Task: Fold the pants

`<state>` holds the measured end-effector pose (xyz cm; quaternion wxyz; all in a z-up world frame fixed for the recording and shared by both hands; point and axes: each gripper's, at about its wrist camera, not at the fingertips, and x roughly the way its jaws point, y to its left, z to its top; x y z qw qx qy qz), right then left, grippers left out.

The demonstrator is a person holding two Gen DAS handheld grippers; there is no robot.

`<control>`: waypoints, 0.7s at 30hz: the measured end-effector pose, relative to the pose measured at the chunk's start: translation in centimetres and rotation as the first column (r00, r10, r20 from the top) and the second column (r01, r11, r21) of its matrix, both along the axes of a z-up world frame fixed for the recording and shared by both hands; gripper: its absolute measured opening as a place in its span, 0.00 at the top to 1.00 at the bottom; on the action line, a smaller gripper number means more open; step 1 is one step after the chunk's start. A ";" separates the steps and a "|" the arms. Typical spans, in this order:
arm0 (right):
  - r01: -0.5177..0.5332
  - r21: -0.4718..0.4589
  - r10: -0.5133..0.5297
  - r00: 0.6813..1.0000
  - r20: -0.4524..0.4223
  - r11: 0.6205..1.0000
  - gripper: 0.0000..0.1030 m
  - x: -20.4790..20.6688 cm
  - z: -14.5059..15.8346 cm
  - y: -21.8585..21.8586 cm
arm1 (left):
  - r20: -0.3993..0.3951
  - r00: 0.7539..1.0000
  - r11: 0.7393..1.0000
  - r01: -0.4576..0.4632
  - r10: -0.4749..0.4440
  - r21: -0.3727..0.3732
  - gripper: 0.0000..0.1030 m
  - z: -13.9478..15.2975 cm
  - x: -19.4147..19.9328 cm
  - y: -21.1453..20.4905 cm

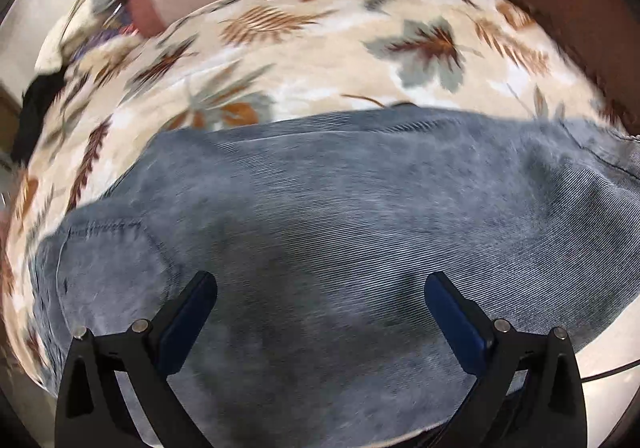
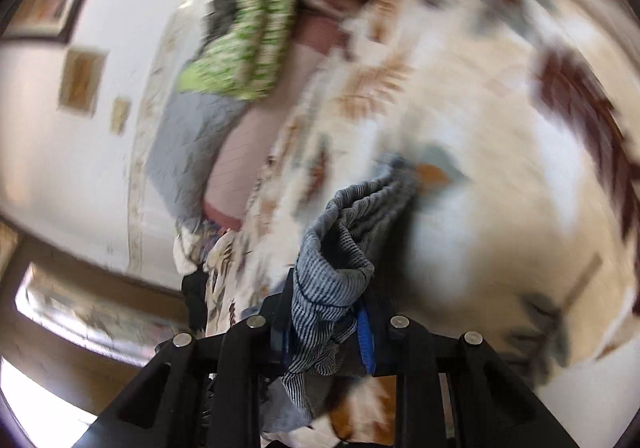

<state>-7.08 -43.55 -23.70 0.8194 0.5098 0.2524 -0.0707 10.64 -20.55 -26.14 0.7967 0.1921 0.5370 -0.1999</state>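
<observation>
R gripper (image 2: 326, 308) pinches pants (image 2: 344, 240) (L gripper (image 1: 320, 288) agape).

The pants (image 1: 320, 216) are lying on the bedspread (image 1: 304, 60), which is stretching out beyond and left of them; folded cloths (image 2: 244, 32) are sitting at its far edge.

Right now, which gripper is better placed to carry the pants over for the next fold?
The right gripper: its jaws are shut on a bunched edge of the grey-blue pants. The left gripper is open above the flat cloth and holds nothing.
</observation>
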 end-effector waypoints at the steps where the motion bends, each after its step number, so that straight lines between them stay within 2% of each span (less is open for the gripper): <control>1: -0.026 -0.034 0.026 1.000 -0.003 0.999 0.74 0.7 0.9 0.8 | -0.007 1.000 0.999 -0.025 0.024 -0.021 0.00 0.4 0.3 1.0; 4: -0.140 -0.160 0.136 0.990 -0.041 0.977 0.74 4.1 3.8 4.8 | -0.018 0.995 0.992 -0.100 0.099 -0.075 0.00 1.4 0.9 4.5; 7: -0.264 -0.273 0.246 0.964 -0.100 0.925 0.74 7.8 5.3 10.2 | -0.034 0.982 0.974 -0.188 0.185 -0.126 0.00 2.2 1.8 9.0; 9: -0.359 -0.320 0.321 0.932 -0.167 0.877 0.74 10.1 5.0 14.1 | -0.037 0.971 0.959 -0.238 0.235 -0.154 0.00 2.7 2.0 11.9; 11: -0.464 -0.319 0.399 0.883 -0.248 0.826 0.74 12.2 3.6 18.0 | -0.028 0.959 0.944 -0.281 0.280 -0.172 0.00 3.1 2.0 14.6; 13: -0.561 -0.288 0.472 0.820 -0.324 0.776 0.69 14.3 1.4 21.6 | -0.020 0.947 0.931 -0.320 0.322 -0.173 0.00 3.3 1.9 17.2; 15: -0.623 -0.267 0.514 0.770 -0.380 0.736 0.58 15.5 -0.9 24.2 | -0.026 0.935 0.921 -0.353 0.354 -0.164 0.00 3.1 2.1 19.5; 16: -0.648 -0.241 0.539 0.746 -0.390 0.723 0.53 15.7 -2.1 24.8 | -0.032 0.928 0.915 -0.370 0.370 -0.160 0.00 2.8 2.1 20.7; 17: -0.671 -0.200 0.575 0.724 -0.380 0.714 0.52 15.6 -3.0 25.4 | -0.037 0.925 0.912 -0.380 0.379 -0.156 0.00 2.6 2.2 21.3; 18: -0.676 -0.170 0.595 0.720 -0.356 0.717 0.51 15.3 -3.5 25.6 | -0.045 0.921 0.909 -0.389 0.386 -0.152 0.00 2.3 2.3 21.8; 21: -0.671 -0.188 0.607 0.735 -0.302 0.718 0.47 13.5 -2.7 24.6 | -0.070 0.918 0.904 -0.396 0.390 -0.162 0.00 1.7 2.4 22.6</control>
